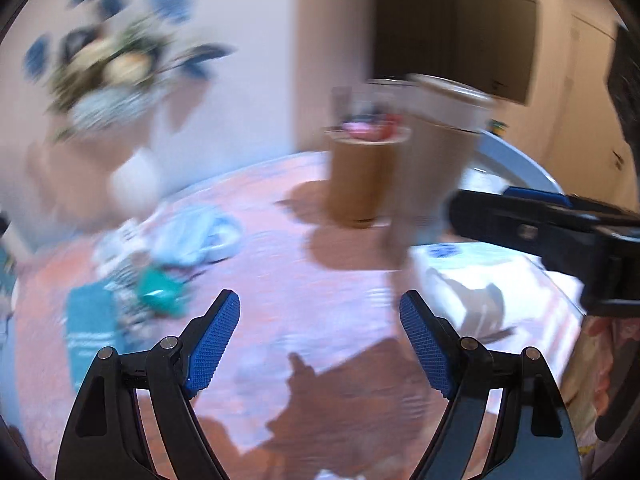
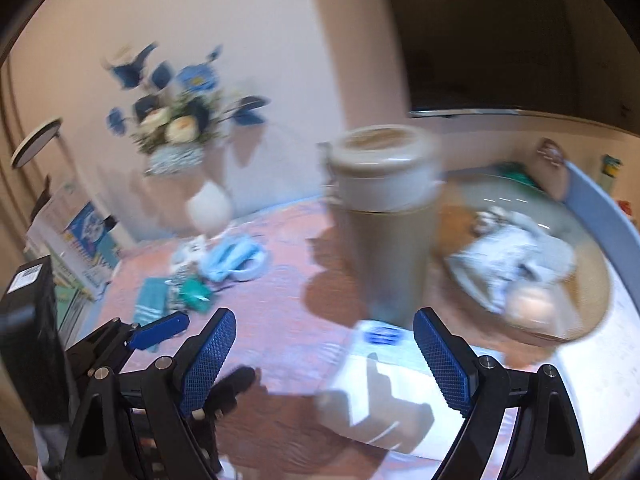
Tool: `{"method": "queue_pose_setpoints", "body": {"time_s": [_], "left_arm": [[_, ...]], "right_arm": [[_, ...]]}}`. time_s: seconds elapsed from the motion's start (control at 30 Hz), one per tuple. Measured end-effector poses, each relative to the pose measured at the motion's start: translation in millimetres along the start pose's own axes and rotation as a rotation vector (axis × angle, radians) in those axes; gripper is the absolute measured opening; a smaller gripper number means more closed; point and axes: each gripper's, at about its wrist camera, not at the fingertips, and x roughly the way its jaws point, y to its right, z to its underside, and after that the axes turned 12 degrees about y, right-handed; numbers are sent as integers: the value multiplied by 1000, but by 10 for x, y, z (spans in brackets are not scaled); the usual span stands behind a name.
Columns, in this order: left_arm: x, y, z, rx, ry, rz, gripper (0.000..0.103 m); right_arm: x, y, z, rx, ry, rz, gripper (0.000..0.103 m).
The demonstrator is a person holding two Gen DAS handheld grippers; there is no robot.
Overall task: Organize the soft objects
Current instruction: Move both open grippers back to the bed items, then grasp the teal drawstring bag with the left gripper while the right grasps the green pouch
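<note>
Pink, patterned cloth covered the tabletop (image 1: 280, 280) in the left wrist view, all heavily blurred. Left tongs (image 1: 320, 340) stood wide apart w/ nothing between the blue pads, above bare cloth. Pile of soft things (image 1: 168, 264) lay far left on the tabletop: pale blue-white pieces, a striped teal cloth (image 1: 86, 320), a green item (image 1: 162, 292); exact types couldn't be told thru the blur. Tall brown cylinder container (image 1: 360, 176) stood upright mid-tabletop, small colourful bits on its top. A 2nd, paler lidded canister (image 1: 440, 120) showed just beside it to the right. Vase of blue & cream flowers (image 1: 116, 64) sat at back left near the wall. Right tongs (image 1: 520, 216) came in from the right edge, seen side-on.

Right wrist view: right tongs (image 2: 324, 356) also wide open, empty, over the cloth & a white sheet (image 2: 380, 392) lying flat by the near edge. Same soft pile (image 2: 216, 272) lay left of centre, well apart from the pads. Lidded canister (image 2: 384, 208) stood upright in the middle. Right of it, a round shallow basket (image 2: 592, 304) held more crumpled pale fabric (image 2: 516, 252) inside. Left tongs (image 2: 160, 330) visible low left, one blue pad showing. A gloved hand (image 2: 228, 392) showed behind the left finger.
</note>
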Motion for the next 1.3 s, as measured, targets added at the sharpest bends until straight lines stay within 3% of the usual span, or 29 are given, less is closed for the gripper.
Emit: {"method": "queue_pose_setpoints", "body": {"time_s": [0.3,0.6,0.77,1.0,1.07,1.17,1.2,1.23,1.3], "left_arm": [[-38,-1348,328,-180,-33,-202,81],[44,-2324,840,-384,-96,-276,81],[102,-2465,978,-407,-82,-289,81],[109,-2362,1024,-360,-50,-263,90],[74,-2370,1018,-380,-22,-210,90],[17,-2384,1025,-434,35,-123,88],[25,-2378,1028,-437,33,-121,83],[35,-2367,1027,-435,26,-125,71],[34,-2368,1028,-434,25,-131,61]], "right_arm": [[795,-784,88,23,-84,-168,90],[1551,-1261,321,26,-158,-218,90],[1897,-1428,477,-51,-157,-204,90],[2208,-1398,683,-58,-173,-223,92],[2204,-1361,684,-29,-155,-261,103],[2231,-1296,704,8,-158,-285,103],[2229,-1299,712,5,-159,-283,103],[2223,-1314,716,-4,-159,-278,103],[2221,-1341,723,-21,-160,-268,103]]}}
